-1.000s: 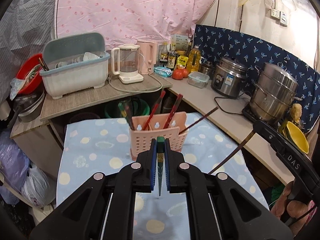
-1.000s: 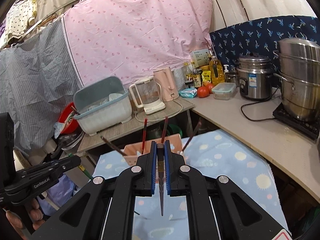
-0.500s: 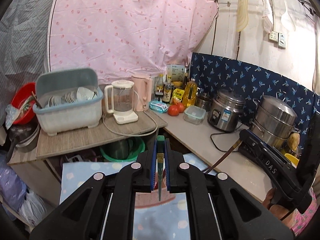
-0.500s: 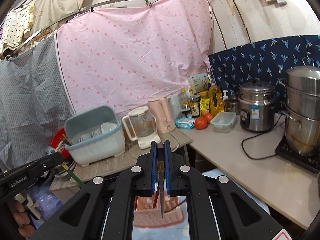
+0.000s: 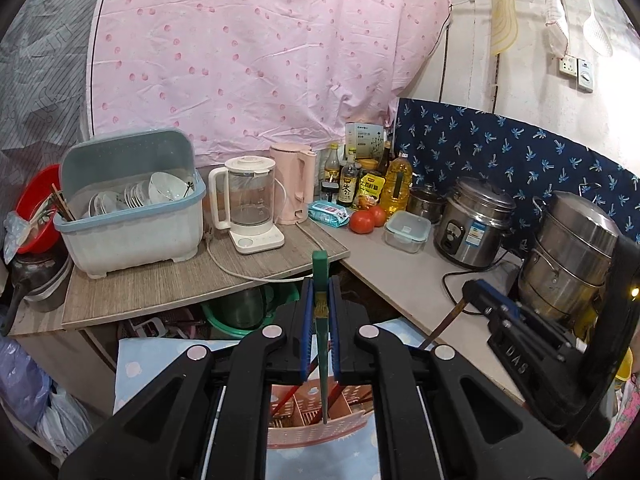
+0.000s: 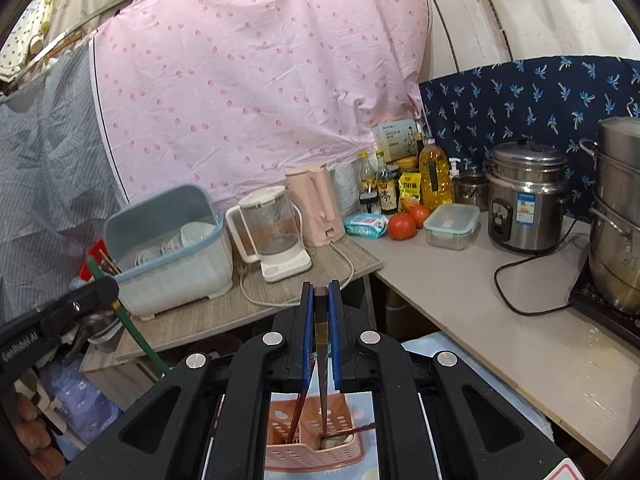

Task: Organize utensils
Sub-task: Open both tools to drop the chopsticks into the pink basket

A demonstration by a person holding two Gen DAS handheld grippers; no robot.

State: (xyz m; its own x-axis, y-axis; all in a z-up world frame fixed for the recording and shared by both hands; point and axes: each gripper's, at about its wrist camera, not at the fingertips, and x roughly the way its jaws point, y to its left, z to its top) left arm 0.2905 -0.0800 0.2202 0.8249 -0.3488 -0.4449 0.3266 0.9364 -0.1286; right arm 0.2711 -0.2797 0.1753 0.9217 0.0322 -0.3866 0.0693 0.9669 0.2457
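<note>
My left gripper is shut on a green chopstick, held upright with its tip down over the pink utensil holder on the blue dotted cloth. My right gripper is shut on a dark brown chopstick whose tip reaches down into a compartment of the pink holder. Several red and brown chopsticks stand in the holder. The right gripper also shows in the left wrist view, and the left one in the right wrist view.
A dish bin with bowls, a glass kettle and a pink kettle stand on the wooden shelf. Bottles, tomatoes, a lidded box, a rice cooker and a steel steamer pot line the counter at right.
Both grippers have risen and tilted up over the holder, which has dropped to the bottom of both views. Each chopstick now points down into it.
</note>
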